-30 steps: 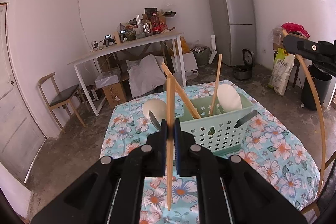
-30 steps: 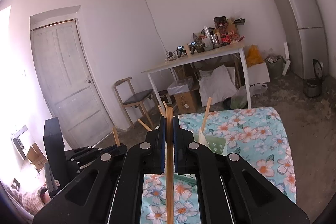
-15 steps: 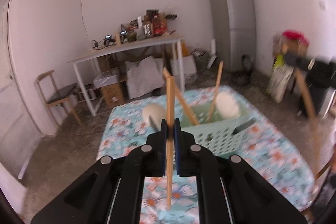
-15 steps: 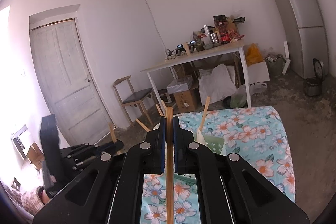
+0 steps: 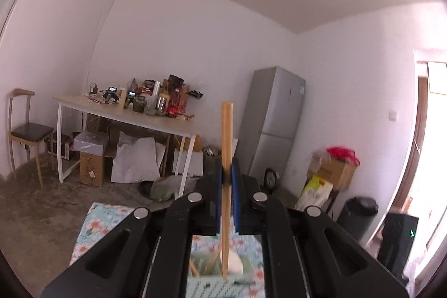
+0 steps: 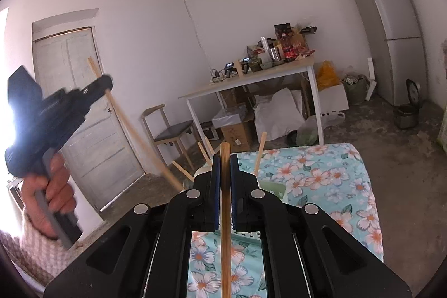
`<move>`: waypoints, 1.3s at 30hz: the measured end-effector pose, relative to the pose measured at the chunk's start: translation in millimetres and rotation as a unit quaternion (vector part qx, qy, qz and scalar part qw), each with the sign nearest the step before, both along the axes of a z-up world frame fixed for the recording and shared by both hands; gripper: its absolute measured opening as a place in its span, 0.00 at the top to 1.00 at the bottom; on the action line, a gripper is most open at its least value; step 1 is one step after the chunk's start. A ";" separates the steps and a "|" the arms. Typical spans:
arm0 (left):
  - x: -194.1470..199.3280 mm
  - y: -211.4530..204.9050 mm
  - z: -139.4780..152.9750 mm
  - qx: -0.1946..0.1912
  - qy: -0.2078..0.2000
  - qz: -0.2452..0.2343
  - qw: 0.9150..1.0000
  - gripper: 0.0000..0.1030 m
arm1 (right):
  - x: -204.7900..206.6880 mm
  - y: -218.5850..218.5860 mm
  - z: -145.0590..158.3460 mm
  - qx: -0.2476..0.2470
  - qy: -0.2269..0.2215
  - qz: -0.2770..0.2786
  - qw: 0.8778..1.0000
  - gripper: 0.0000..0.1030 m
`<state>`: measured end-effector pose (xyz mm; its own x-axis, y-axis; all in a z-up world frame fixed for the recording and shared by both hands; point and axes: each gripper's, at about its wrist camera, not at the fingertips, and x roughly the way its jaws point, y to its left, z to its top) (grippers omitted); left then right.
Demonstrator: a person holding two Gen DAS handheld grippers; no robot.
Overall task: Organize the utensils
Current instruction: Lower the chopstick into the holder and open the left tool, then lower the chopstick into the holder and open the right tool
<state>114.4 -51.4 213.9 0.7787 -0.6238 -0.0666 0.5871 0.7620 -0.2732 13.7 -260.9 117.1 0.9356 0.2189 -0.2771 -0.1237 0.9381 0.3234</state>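
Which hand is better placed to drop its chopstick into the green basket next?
Right. The right gripper holds its chopstick low beside the basket; the left gripper is raised off to the side.

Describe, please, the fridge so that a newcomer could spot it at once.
Look to the far wall, right of the cluttered white table. The fridge stands in the corner, a rice cooker on the floor beside it. It is the only tall, grey, two-door appliance there.

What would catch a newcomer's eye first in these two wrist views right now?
Each gripper pinches a wooden stick upright: the left gripper holds its stick dead centre, the right gripper likewise with its stick. In the right wrist view, the table with the floral cloth lies below right.
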 end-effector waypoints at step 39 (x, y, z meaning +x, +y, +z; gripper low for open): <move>8.6 17.6 -96.8 0.056 0.069 0.034 0.996 0.11 | 54.7 6.4 42.9 0.009 -0.035 0.044 0.998 0.95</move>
